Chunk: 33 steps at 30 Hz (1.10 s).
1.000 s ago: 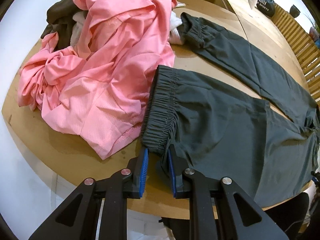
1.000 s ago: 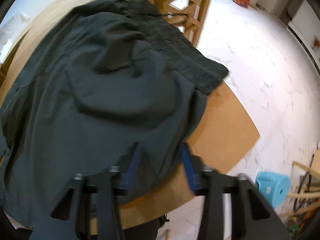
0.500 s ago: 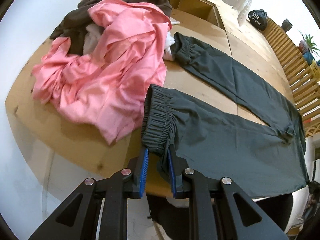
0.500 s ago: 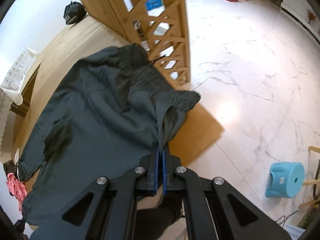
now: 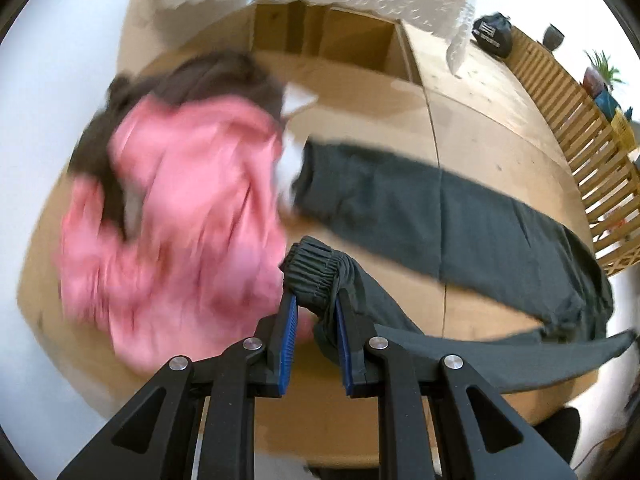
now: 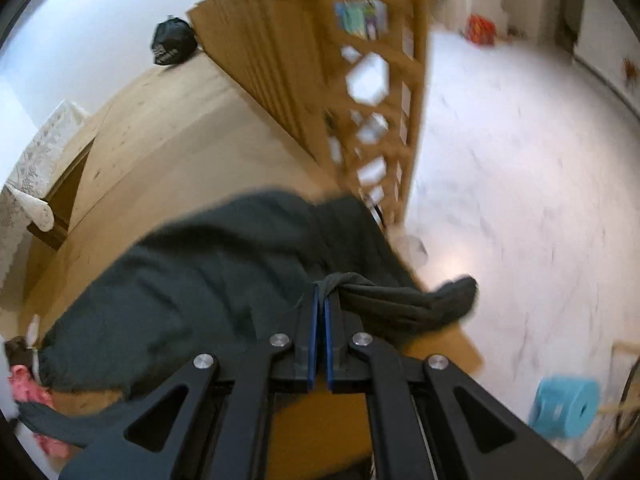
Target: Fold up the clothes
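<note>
Table [image 5: 480, 128]: one, wooden, white floor [image 6: 520, 168] around it.
Trousers [image 5: 460, 216]: one dark pair, far leg flat on table, near leg lifted.
Pile [image 5: 180, 208]: one pink garment over one brown, blurred.
Left gripper [image 5: 316, 312]: pinching ankle cuff.
Right gripper [image 6: 321, 300]: pressed together on waistband fabric.

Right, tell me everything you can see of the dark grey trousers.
The dark grey trousers are thin, matte woven fabric with gathered elastic cuffs. One leg lies flat across the wooden table, its cuff end beside the pink garment. The other leg is raised off the table: the left gripper pinches its ribbed cuff, and the right gripper is shut on a bunched fold at the other end, so the cloth hangs between them.
</note>
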### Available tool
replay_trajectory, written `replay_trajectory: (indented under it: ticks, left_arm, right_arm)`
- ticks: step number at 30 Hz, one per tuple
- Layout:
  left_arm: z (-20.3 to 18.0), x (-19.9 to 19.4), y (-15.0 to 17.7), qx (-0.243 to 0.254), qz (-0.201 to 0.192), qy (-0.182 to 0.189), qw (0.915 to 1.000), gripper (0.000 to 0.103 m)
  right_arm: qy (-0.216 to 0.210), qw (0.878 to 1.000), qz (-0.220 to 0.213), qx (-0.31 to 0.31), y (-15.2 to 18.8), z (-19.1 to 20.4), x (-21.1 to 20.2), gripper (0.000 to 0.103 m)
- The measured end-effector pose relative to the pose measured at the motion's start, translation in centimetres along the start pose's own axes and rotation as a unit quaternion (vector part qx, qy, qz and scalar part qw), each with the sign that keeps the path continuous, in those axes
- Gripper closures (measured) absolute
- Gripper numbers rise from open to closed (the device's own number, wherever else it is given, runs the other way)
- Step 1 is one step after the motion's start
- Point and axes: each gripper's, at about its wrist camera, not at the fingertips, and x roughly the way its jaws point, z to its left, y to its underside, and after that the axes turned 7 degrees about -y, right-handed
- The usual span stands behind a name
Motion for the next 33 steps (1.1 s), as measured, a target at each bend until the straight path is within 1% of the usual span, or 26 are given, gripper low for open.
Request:
replay_trajectory:
  ticks: [3, 5, 6, 7, 8, 9, 10, 11, 13, 14, 15, 16, 17, 20, 21, 22, 25, 27, 31, 33]
  left_arm:
    - [-1.7, 2.7, -5.2, 0.023, -0.007, -0.018, 0.9995, 0.086]
    - [-2.6, 5.5, -8.3, 0.034, -0.003, -0.036, 0.9988, 0.086]
    - [-3.1, 7.0, -9.8, 0.041, 0.0, -0.047, 0.9981, 0.085]
    - [-3.4, 8.9, -10.8, 0.045, 0.015, -0.065, 0.9968, 0.08]
    - [-3.7, 10.9, -11.8, 0.048, 0.031, -0.083, 0.9949, 0.079]
    - [-4.0, 12.8, -12.8, 0.051, 0.046, -0.102, 0.9925, 0.075]
    - [-4.3, 14.8, -13.8, 0.054, 0.062, -0.12, 0.9894, 0.072]
    - [-4.3, 15.8, -14.3, 0.049, 0.071, -0.124, 0.9885, 0.072]
    - [-4.3, 15.9, -14.7, 0.05, 0.067, -0.123, 0.9889, 0.068]
    - [-4.2, 15.5, -14.8, 0.054, 0.061, -0.122, 0.9891, 0.066]
    - [-4.0, 14.9, -14.9, 0.06, 0.059, -0.123, 0.9888, 0.061]
    - [-3.9, 14.4, -15.0, 0.065, 0.057, -0.124, 0.9884, 0.054]
    - [-3.7, 13.8, -15.1, 0.071, 0.055, -0.125, 0.988, 0.052]
    - [-2.4, 11.8, -15.2, 0.07, 0.043, -0.117, 0.9898, 0.05]
    - [-2.1, 11.2, -15.0, 0.075, 0.039, -0.12, 0.9892, 0.05]
    - [-1.8, 10.7, -14.9, 0.08, 0.036, -0.124, 0.9884, 0.048]
    - [-0.5, 9.7, -14.3, 0.092, 0.037, -0.129, 0.9867, 0.046]
    - [0.4, 9.6, -13.8, 0.088, 0.035, -0.13, 0.987, 0.046]
    - [-1.2, 11.3, -11.9, 0.144, 0.043, -0.123, 0.981, 0.046]
    - [-2.5, 12.6, -11.6, 0.159, 0.044, -0.121, 0.9788, 0.046]
  right_arm:
    - [0.04, 0.996, -0.027, -0.074, -3.3, 4.9, 1.9, 0.1]
    - [0.075, 0.988, -0.043, -0.126, -4.8, 8.7, 3.4, 0.1]
    - [0.102, 0.981, -0.044, -0.158, -5.5, 10.6, 5.1, 0.1]
    - [0.129, 0.973, -0.036, -0.189, -5.9, 12.2, 7.0, 0.099]
    - [0.159, 0.96, -0.022, -0.228, -6.4, 13.8, 9.6, 0.096]
    - [0.173, 0.954, -0.012, -0.244, -6.5, 14.5, 11.2, 0.09]
    - [0.181, 0.95, -0.001, -0.255, -6.6, 15.1, 12.5, 0.087]
    - [0.19, 0.945, 0.01, -0.265, -6.6, 15.7, 13.8, 0.084]
    - [0.192, 0.943, 0.008, -0.271, -6.7, 15.8, 14.3, 0.078]
    - [0.194, 0.942, 0.007, -0.273, -6.8, 15.9, 14.5, 0.066]
    - [0.199, 0.941, 0.007, -0.273, -6.9, 15.6, 14.6, 0.058]
    - [0.206, 0.94, 0.011, -0.271, -7.1, 15.2, 14.9, 0.058]
    - [0.213, 0.939, 0.015, -0.269, -7.3, 14.7, 15.2, 0.058]
    - [0.214, 0.943, 0.028, -0.256, -7.8, 13.3, 15.8, 0.058]
    - [0.214, 0.943, 0.03, -0.252, -7.9, 12.9, 15.8, 0.058]
    - [0.215, 0.944, 0.031, -0.249, -8.0, 12.6, 15.7, 0.058]
    - [0.229, 0.939, 0.027, -0.254, -8.2, 12.3, 15.6, 0.058]
    - [0.238, 0.936, 0.032, -0.256, -8.6, 12.4, 15.9, 0.058]
    - [0.229, 0.936, 0.016, -0.265, -8.4, 13.9, 14.9, 0.057]
    - [0.222, 0.934, 0.0, -0.28, -7.8, 15.0, 13.7, 0.058]
